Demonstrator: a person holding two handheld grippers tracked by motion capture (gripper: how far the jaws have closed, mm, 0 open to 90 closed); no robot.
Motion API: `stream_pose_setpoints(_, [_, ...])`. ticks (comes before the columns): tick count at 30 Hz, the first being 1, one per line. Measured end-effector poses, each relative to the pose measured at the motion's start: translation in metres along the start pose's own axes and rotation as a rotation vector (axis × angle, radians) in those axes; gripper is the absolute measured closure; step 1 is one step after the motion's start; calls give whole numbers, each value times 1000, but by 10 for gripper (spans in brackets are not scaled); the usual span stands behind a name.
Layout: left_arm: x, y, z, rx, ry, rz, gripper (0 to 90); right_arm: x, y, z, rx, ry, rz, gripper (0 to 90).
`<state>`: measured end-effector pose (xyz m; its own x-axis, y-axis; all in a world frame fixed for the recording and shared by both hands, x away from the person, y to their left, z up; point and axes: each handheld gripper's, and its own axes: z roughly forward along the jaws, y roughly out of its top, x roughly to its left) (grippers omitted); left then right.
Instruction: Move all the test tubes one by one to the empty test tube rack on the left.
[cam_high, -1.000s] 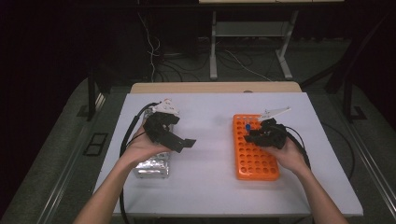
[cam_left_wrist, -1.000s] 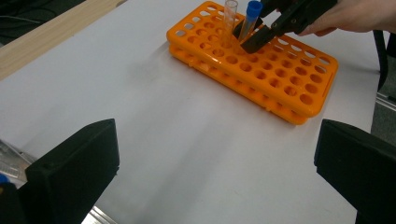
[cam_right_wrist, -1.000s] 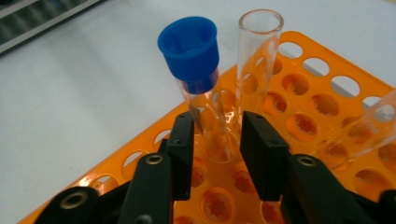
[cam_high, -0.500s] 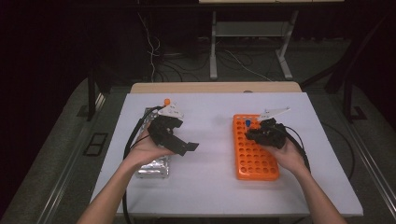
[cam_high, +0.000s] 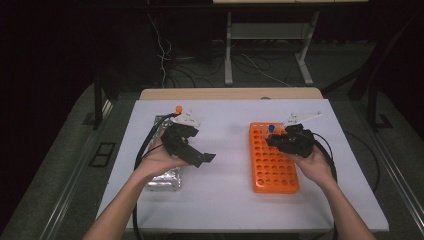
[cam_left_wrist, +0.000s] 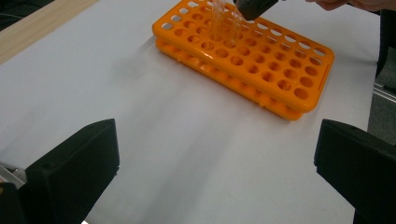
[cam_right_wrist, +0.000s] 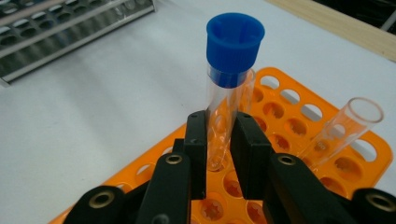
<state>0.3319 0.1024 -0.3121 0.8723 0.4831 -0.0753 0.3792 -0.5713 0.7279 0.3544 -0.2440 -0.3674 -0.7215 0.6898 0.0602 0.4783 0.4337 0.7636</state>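
We see the right hand-held gripper (cam_right_wrist: 219, 140) with its two black jaws closed onto a clear plastic test tube with a blue screw cap (cam_right_wrist: 229, 88), the pads pressing the tube's lower part from both sides. The tube stands nearly upright between the jaws, its blue cap well above them and its bottom end at a hole of the orange plastic tube rack (cam_right_wrist: 299, 116) directly below the gripper. Just to the right of these jaws, a second clear tube without a cap (cam_right_wrist: 343, 128) leans tilted in the same rack. Beyond the gripper, up to the left, lies a grey metal rack (cam_right_wrist: 70, 32) on the white surface (cam_right_wrist: 116, 102).

Our left hand-held gripper (cam_left_wrist: 215, 163) has its jaws wide apart with nothing between them, held over the white surface, and the orange rack lies well ahead of it.
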Motion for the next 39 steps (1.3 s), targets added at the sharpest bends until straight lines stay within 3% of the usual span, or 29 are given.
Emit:
stream_pose_setpoints(18, [-12, 20, 0, 10, -23, 59, 0, 27, 17, -30, -30, 91, -66, 762])
stream_pose_setpoints(39, [-30, 41, 7, 40, -90, 143, 31, 79, 29, -9, 42, 225, -191, 762])
